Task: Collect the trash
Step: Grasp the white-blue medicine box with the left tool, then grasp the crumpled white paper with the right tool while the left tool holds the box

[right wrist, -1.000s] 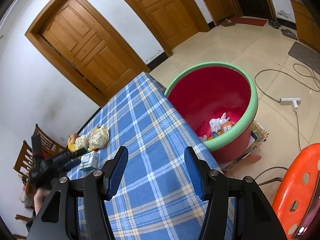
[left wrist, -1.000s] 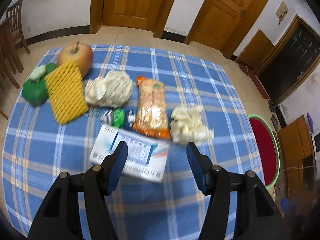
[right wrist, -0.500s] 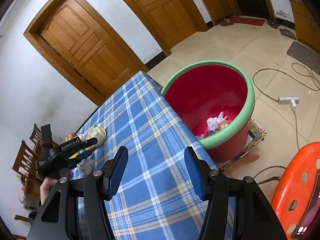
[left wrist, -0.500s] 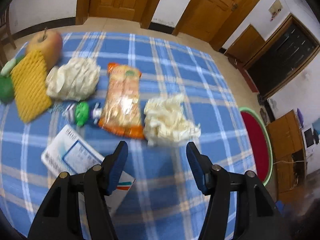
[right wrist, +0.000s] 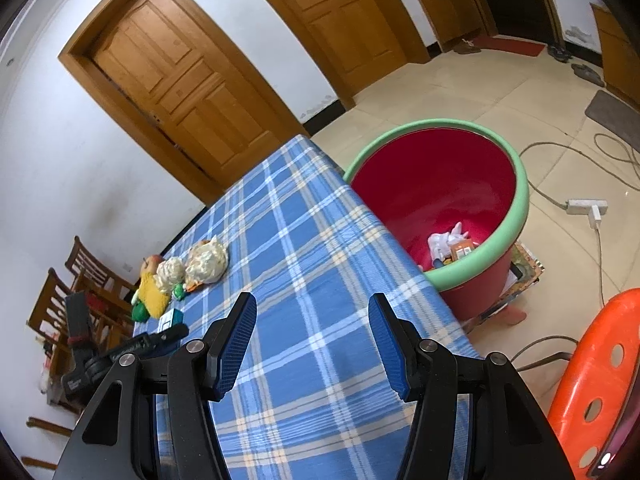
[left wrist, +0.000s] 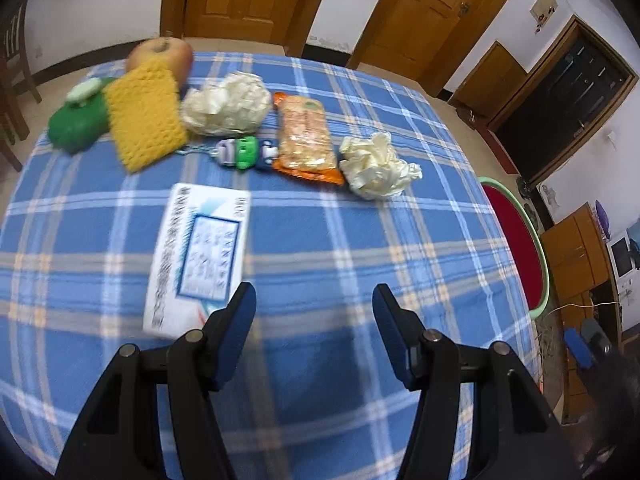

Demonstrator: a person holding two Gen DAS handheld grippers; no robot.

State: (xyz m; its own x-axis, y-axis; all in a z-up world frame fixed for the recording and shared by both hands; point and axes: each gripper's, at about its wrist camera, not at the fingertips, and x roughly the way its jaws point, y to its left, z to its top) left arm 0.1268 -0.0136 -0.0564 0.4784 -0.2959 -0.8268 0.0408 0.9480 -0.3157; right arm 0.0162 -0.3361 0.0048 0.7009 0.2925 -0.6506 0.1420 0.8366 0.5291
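Note:
On the blue plaid table [left wrist: 340,240] lie a white-and-blue box [left wrist: 198,256], an orange snack packet [left wrist: 306,138], two crumpled white wads [left wrist: 378,166] [left wrist: 228,106] and a small green-and-white toy [left wrist: 240,152]. My left gripper [left wrist: 314,308] hangs open over bare cloth, its left finger over the box's near corner. In the right wrist view the left gripper [right wrist: 176,332] shows at the far left, near the box [right wrist: 170,318]. My right gripper [right wrist: 312,316] stands open and empty above the table's near end, beside the red bin [right wrist: 524,200].
An apple [left wrist: 160,54], a yellow foam net [left wrist: 144,116] and a green object [left wrist: 78,122] sit at the table's far left. The green-rimmed bin [left wrist: 540,248] holds some trash. An orange stool [right wrist: 592,380], floor cables and wooden chairs [right wrist: 80,264] stand around.
The left wrist view swung right toward the near white wad, then drew back; the box now lies left of its fingers. The right gripper has stayed put.

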